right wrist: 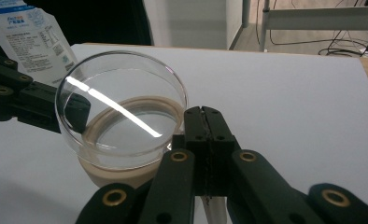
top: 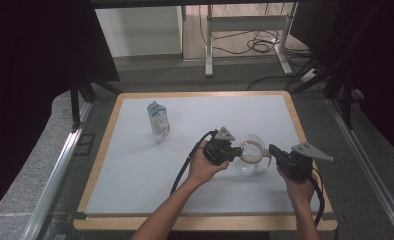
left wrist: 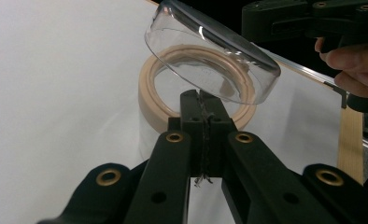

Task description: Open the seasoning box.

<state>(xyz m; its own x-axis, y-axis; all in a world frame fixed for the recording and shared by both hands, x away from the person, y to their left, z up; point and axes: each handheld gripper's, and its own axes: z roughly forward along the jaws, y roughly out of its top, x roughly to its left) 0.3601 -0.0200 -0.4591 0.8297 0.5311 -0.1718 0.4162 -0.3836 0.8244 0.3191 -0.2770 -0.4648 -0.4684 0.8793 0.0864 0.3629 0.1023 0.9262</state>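
White table (top: 135, 165) carried a jar (top: 248, 159) near its right front, its beige rim (left wrist: 154, 100) pinched by the clenched left gripper (left wrist: 202, 103). Clenched on the jar's handle, the right gripper (right wrist: 204, 122) sat beside the tilted clear lid (right wrist: 119, 109); a packet (top: 158, 121) stood well apart.

White surface with a wooden rim

The surface (top: 135, 165) carries an upright printed pouch (top: 158, 121) far left and a clear glass jar (top: 250, 159) near right.

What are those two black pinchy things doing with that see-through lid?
A person holds two grippers at a white table. The left gripper pinches the jar's tan rim. The right gripper pinches the clear lid, tilted up over the jar. A small packet stands farther back.
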